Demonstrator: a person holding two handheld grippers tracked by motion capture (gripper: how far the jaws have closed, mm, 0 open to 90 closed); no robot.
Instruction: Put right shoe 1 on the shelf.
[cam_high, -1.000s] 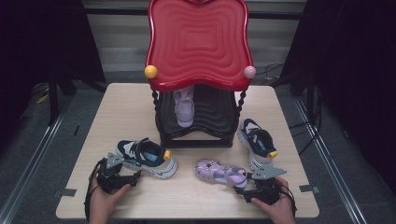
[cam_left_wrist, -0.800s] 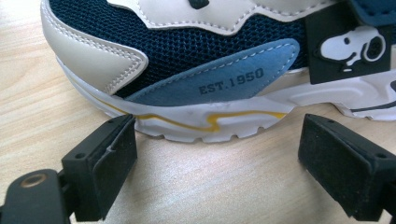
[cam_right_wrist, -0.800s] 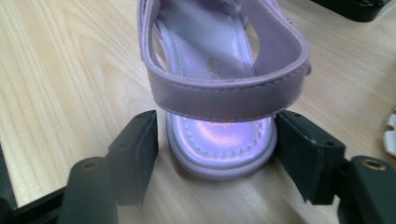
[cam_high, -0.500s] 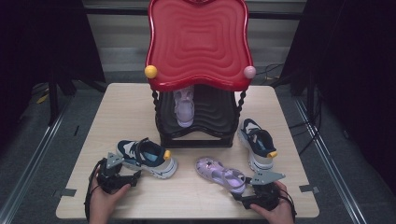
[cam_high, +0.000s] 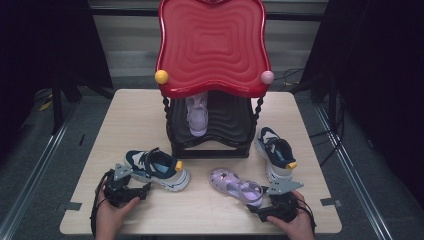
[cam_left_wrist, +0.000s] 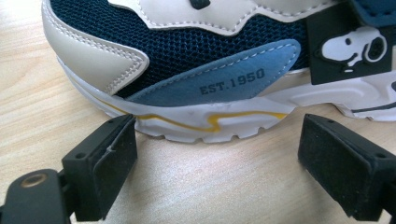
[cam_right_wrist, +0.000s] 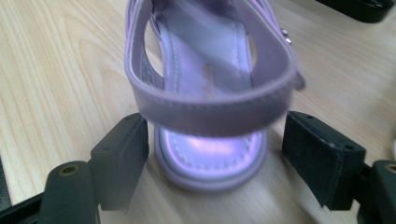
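The lilac sandal (cam_right_wrist: 205, 93) is seen lying on the bench (cam_high: 310, 120), its heel between the fingers (cam_right_wrist: 122, 158) of the right gripper (cam_high: 274, 206), which have just been opening and stand clear of it. The left gripper (cam_high: 131, 186) is held open just beside the navy and white sneaker (cam_left_wrist: 210, 60), with 1 finger touching the sole.

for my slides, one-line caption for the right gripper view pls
Open right gripper straddling the heel of a purple sandal on the wooden table.
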